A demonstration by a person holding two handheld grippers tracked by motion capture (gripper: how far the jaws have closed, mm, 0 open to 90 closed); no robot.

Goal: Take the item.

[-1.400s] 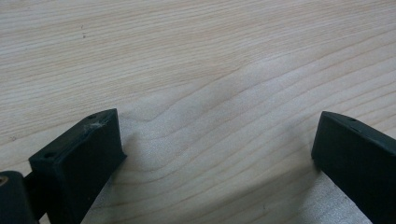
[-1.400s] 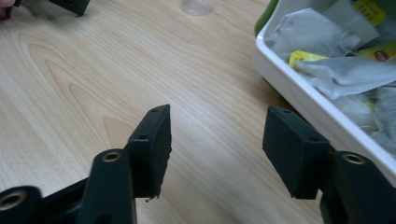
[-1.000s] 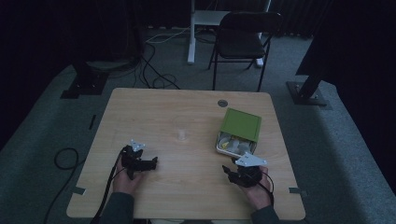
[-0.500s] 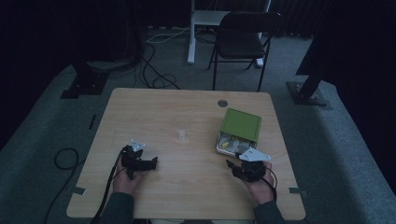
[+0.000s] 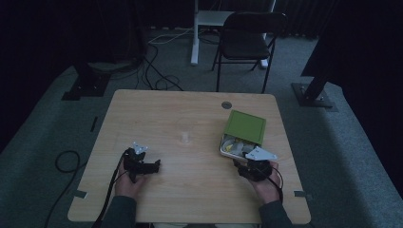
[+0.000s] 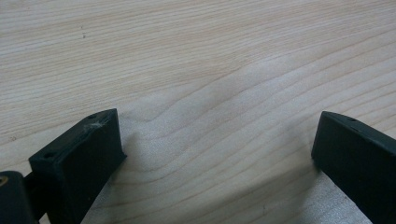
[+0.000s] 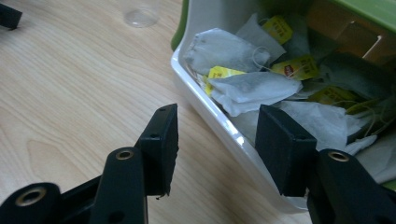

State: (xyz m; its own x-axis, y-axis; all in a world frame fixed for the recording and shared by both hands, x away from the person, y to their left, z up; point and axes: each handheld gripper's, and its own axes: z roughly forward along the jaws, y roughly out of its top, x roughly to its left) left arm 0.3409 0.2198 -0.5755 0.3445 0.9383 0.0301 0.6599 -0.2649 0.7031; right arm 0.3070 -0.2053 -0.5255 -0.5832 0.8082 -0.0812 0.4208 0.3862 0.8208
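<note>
Right hand-held gripper [image 7: 212, 135], jaws parted and just widening, straddles the white box [image 7: 205, 100] rim at lower right of the pale wood table [image 5: 190, 118]; carpet and a folding chair [image 5: 247, 42] lie beyond.

Partly hidden box contents; several items cropped or too small to read.

Far part of box [image 5: 227, 148] interior covered by green lid [image 5: 245, 127]; tea bags [image 7: 243, 86] cut off at right edge of right gripper view, tag print [image 7: 299, 66] too blurred to read. Small clear object [image 5: 185, 138] on table [image 5: 190, 109] too small to identify in high view. Left gripper [image 6: 219, 154] body cropped at bottom of left gripper view. Chair [image 5: 249, 38] dim, top cropped.
</note>
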